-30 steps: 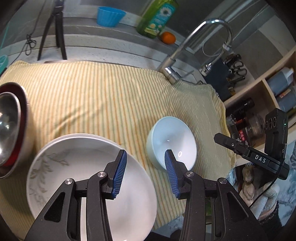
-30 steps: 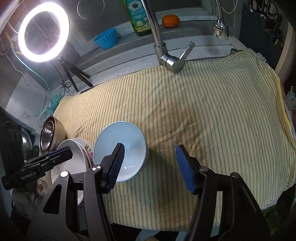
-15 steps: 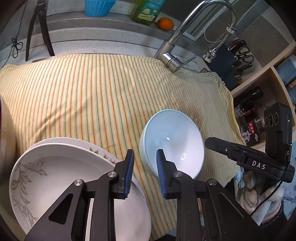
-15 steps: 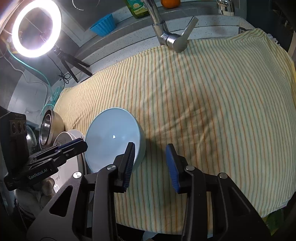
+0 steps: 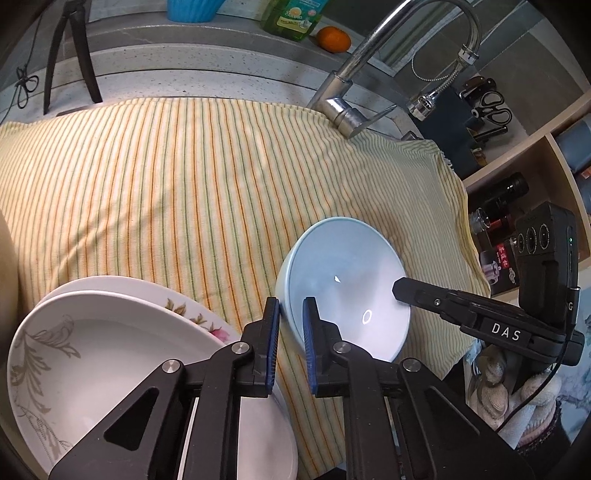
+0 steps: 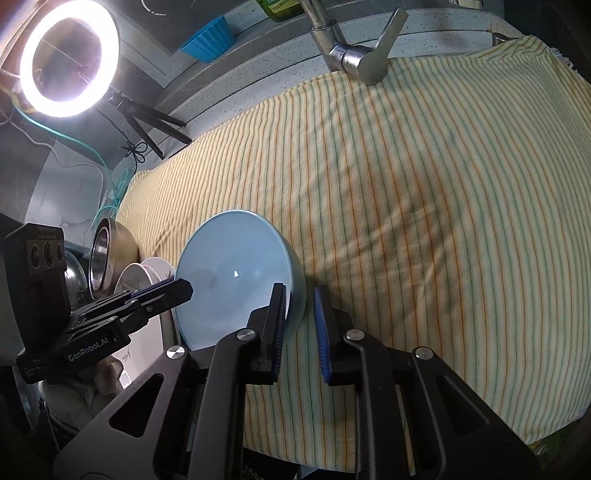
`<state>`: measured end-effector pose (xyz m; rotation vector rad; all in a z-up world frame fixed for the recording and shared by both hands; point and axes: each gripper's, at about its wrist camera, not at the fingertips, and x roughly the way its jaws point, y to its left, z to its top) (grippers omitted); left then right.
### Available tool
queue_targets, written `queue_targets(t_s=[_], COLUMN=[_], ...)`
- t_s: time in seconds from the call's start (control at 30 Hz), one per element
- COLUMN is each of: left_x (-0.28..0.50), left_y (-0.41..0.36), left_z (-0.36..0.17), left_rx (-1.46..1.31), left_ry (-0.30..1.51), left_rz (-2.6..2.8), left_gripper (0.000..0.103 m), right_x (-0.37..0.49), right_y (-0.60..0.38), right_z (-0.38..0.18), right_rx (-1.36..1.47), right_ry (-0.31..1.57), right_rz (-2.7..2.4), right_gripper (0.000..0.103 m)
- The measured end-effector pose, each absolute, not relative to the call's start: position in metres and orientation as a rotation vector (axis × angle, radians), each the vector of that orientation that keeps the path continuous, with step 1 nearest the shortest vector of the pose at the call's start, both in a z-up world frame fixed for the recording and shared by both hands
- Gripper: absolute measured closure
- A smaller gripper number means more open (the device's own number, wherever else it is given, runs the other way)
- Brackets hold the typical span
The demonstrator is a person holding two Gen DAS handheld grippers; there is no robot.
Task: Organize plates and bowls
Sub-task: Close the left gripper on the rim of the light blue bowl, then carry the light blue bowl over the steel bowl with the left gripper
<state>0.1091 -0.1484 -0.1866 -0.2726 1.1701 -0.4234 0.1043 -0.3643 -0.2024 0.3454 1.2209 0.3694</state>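
A: Pale blue bowl [image 5: 347,288] is sitting on the striped cloth [image 5: 177,192], on the side of the bowl away from the faucet [image 5: 343,110], near the cloth's front edge.

B: Grippers?

A: Both are clamping its rim. Left hand-held gripper [image 5: 290,334] is pinching the rim on the side facing the plates, one blue pad inside the bowl, one outside. Right hand-held gripper [image 6: 300,321] is pinching the opposite rim the same way. Both pairs of jaws have just been closing, with the bowl wall between them.

B: Bowl tilted?

A: It is looking tipped in both wrist views, but the fisheye is making that hard to call. Whether it is off the cloth, cannot tell.

B: Other dishes?

A: Two stacked white plates [image 5: 122,354] with floral print are lying just beside the bowl, on its left-gripper side. The top one has a grey leaf pattern, the lower one is showing a pink flower at its edge. A steel bowl [image 6: 107,254] is standing beyond the plates.

B: Background?

A: Behind the faucet, on the bench ledge: green dish soap bottle [image 5: 295,18], an orange [image 5: 333,38], a blue cup [image 5: 192,9]. Ring light [image 6: 68,57] on a tripod is glowing far from the bowl, on the plates' side.
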Motion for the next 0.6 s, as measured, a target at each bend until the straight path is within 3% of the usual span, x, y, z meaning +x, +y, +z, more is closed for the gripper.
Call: queue_targets(t_s=[0.6], left_x=[0.101], left_y=[-0.135], left_z=[-0.166], left_rx=[-0.301], left_ry=[1.12], left_rz=[-0.426], left_gripper=[0.092], right_x=[0.104], right_y=[-0.353], right_z=[-0.18], right_rx=[0.344], right_ry=[1.187], right_rz=[0.381], right_gripper=[0.092])
